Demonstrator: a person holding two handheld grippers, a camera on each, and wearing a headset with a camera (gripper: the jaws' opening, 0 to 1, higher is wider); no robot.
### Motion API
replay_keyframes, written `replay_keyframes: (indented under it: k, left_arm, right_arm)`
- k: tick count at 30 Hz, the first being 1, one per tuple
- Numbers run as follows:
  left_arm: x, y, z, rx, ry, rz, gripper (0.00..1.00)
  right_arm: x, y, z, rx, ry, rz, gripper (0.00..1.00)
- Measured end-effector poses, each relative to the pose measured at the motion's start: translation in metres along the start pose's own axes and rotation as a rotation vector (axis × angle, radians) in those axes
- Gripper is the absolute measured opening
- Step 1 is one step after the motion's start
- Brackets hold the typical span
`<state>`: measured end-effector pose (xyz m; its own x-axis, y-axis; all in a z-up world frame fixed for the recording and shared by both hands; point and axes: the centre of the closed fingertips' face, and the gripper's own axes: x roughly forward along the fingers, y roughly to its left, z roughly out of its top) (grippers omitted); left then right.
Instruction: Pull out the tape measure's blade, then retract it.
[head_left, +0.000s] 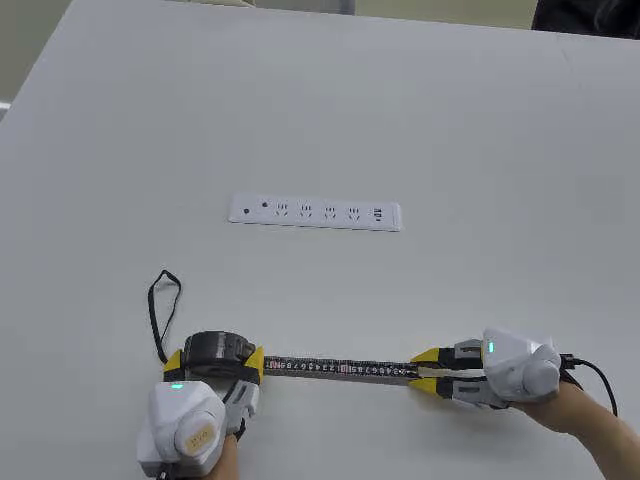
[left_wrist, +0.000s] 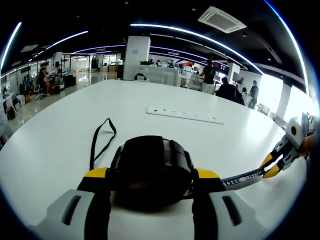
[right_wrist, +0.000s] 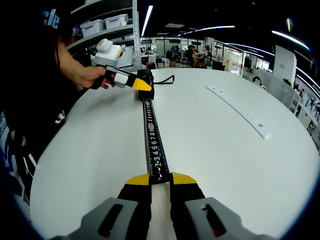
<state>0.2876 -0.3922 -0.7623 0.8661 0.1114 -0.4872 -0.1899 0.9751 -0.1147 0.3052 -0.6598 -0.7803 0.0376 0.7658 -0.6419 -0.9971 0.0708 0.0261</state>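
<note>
Left tool clamped across case, anchoring it on bench at 7 o'clock. Right tool pinched on blade tip at 4 o'clock, so blade lies taut, running 9-to-3. Judged: blade partly out, retraction pending. Strap slack toward 11.

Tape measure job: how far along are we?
Done: the blade is pulled well out of the tape measure case and stretches between the grippers. In hand: the left gripper clamps the case, and the right gripper pinches the blade's end. Left: possibly more pull, then the whole retraction, since the blade is not back in.
</note>
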Motion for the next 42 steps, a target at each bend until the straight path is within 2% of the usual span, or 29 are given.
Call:
replay_keyframes:
  k: [7,10,13,14,17,19,25,30,38,42]
  left_arm:
    - [0.0010,0.0000,-0.0015,-0.010,0.005,0.015,0.65]
    - [0.0011,0.0004,0.0004,-0.081,-0.006,0.019,0.65]
    - [0.0041,0.0007,0.0065,-0.069,-0.032,0.022,0.71]
    - [0.0052,0.0000,0.0066,-0.062,-0.029,0.027,0.71]
    - [0.0080,0.0005,0.0019,-0.042,-0.016,0.032,0.69]
    - [0.0069,0.0022,-0.0033,-0.036,0.013,0.040,0.67]
    - [0.0045,0.0001,0.0007,-0.052,0.003,0.044,0.68]
    - [0.0055,0.0012,0.0029,-0.037,-0.012,0.052,0.68]
    - [0.0041,0.0012,0.0018,-0.023,-0.012,0.059,0.66]
    - [0.0034,0.0012,0.0023,-0.022,-0.012,0.058,0.66]
  right_arm:
    - [-0.0007,0.0019,0.0021,0.003,0.001,-0.001,0.11]
    - [-0.0005,0.0032,0.0015,0.003,0.004,0.000,0.12]
    - [-0.0003,0.0049,0.0011,0.003,0.006,0.001,0.12]
    - [-0.0003,0.0051,0.0010,0.003,0.007,0.002,0.12]
    - [-0.0002,0.0046,0.0008,0.004,0.007,0.000,0.12]
    - [-0.0006,0.0041,0.0014,0.003,0.006,-0.002,0.12]
    - [-0.0006,0.0053,0.0015,0.002,0.010,-0.003,0.12]
    - [-0.0004,0.0052,0.0010,0.006,0.010,-0.003,0.12]
    - [-0.0016,0.0041,0.0015,0.010,0.006,-0.010,0.12]
    - [0.0041,0.0055,0.0078,0.011,-0.008,-0.008,0.12]
